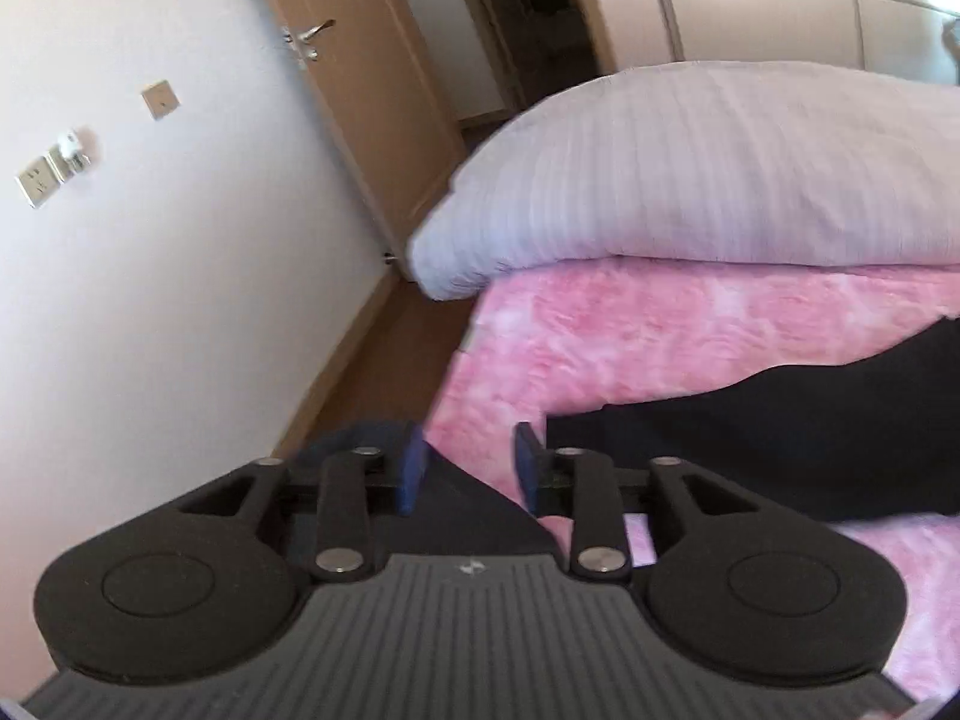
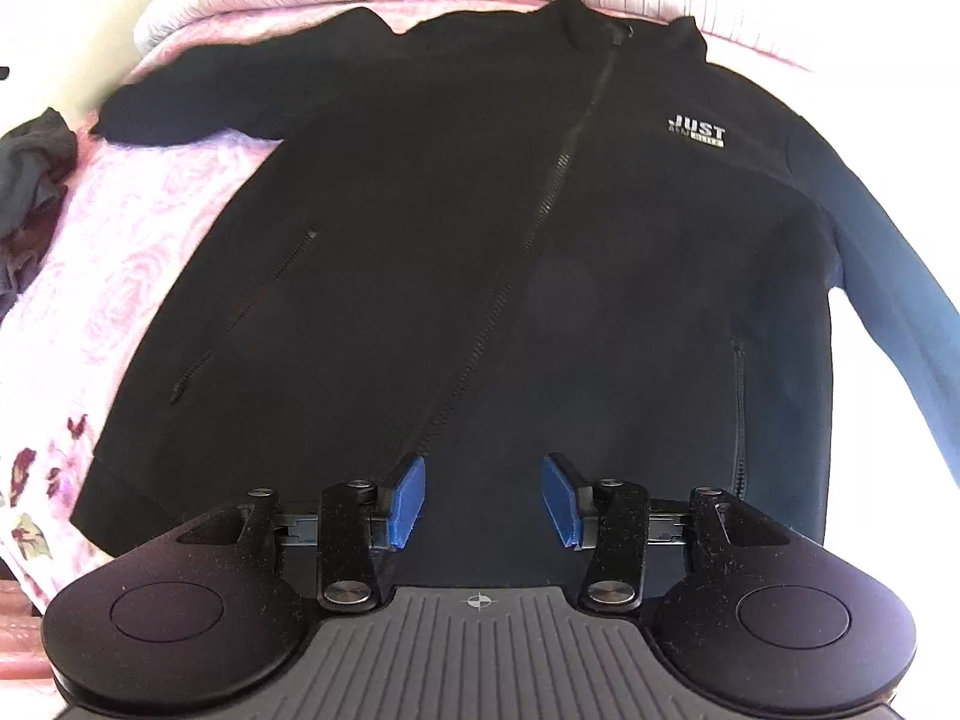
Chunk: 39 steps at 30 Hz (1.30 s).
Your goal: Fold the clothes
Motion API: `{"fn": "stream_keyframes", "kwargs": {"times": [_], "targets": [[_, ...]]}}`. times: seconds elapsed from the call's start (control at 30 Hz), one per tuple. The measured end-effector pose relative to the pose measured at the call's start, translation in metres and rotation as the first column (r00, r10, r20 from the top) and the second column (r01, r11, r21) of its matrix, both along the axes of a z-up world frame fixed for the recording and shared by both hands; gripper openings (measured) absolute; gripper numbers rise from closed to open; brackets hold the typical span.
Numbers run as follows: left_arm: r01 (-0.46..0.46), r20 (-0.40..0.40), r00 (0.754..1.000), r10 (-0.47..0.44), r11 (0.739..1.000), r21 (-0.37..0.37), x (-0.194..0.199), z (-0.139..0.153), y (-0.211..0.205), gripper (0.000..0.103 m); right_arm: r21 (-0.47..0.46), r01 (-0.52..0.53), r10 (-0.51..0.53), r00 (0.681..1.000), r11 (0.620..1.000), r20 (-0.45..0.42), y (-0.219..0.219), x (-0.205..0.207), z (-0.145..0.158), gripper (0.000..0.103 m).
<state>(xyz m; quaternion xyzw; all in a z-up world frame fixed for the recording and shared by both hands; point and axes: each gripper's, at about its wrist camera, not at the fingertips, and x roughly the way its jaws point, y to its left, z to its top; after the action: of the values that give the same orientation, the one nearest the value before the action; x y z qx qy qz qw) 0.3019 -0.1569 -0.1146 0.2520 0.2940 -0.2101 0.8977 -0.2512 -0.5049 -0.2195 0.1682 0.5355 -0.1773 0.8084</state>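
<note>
A black jacket (image 2: pixel 480 252) lies flat on the pink bed (image 2: pixel 138 228), zipper up, collar at 12 o'clock. The right gripper (image 2: pixel 483 495) hovers over its bottom hem with jaws open and empty. The left gripper (image 1: pixel 471 468) is open too. One sleeve (image 1: pixel 780 432) lies toward 3 o'clock from it, so the left one seems nearer that sleeve.

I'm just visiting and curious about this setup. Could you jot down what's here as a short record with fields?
Garment: black zip-up jacket, spread flat, front up, zipped
Logo: white "JUST" print on chest
Surface: pink fuzzy blanket on the bed
Bedding: folded pale striped duvet beyond the jacket
Left tool: open, beside a jacket sleeve
Right tool: open, over the hem
Folding: not started
</note>
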Motion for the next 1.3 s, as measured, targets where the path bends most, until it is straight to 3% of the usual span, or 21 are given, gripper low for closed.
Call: {"fn": "stream_keyframes", "kwargs": {"times": [0.07,0.2,0.4,0.53,0.63,0.8,0.87,0.93,1.13,1.3], "targets": [[0.054,-0.060,0.997,-0.054,0.999,0.000,-0.024,-0.018,-0.002,0.039,0.000,0.002,-0.002,1.000,1.000,-0.012,0.004,-0.004,0.000,0.047],[0.158,-0.192,0.969,-0.155,0.987,-0.002,-0.084,-0.057,-0.008,0.039,0.015,0.027,-0.027,0.999,1.000,-0.042,0.026,-0.021,0.000,0.048],[0.280,-0.365,0.892,-0.266,0.960,-0.016,-0.195,-0.108,-0.020,0.041,0.028,0.088,-0.086,0.994,0.996,-0.075,0.027,-0.037,0.002,0.048],[0.330,-0.432,0.847,-0.310,0.943,-0.031,-0.247,-0.118,-0.031,0.042,0.015,0.138,-0.136,0.988,0.990,-0.068,0.021,-0.051,0.012,0.048],[0.342,-0.448,0.835,-0.320,0.939,-0.035,-0.276,-0.108,-0.035,0.045,-0.026,0.176,-0.177,0.983,0.984,-0.047,0.012,-0.064,0.030,0.048],[0.324,-0.447,0.845,-0.292,0.946,-0.005,-0.313,-0.086,-0.037,0.052,-0.107,0.205,-0.210,0.977,0.973,-0.031,0.000,-0.086,0.068,0.052],[0.296,-0.447,0.855,-0.264,0.955,0.002,-0.324,-0.073,-0.036,0.062,-0.135,0.208,-0.214,0.976,0.969,-0.035,-0.003,-0.097,0.081,0.080],[0.270,-0.449,0.861,-0.237,0.963,0.009,-0.334,-0.060,-0.036,0.067,-0.138,0.214,-0.221,0.975,0.967,-0.038,-0.005,-0.105,0.089,0.086],[0.243,-0.539,0.819,-0.197,0.970,0.015,-0.354,-0.023,-0.045,0.071,-0.030,0.275,-0.276,0.960,0.961,-0.039,-0.013,-0.127,0.121,0.087],[0.207,-0.535,0.822,-0.197,0.977,-0.041,-0.367,0.011,-0.058,0.080,0.019,0.334,-0.334,0.942,0.942,0.019,-0.024,-0.141,0.154,0.087]]}}
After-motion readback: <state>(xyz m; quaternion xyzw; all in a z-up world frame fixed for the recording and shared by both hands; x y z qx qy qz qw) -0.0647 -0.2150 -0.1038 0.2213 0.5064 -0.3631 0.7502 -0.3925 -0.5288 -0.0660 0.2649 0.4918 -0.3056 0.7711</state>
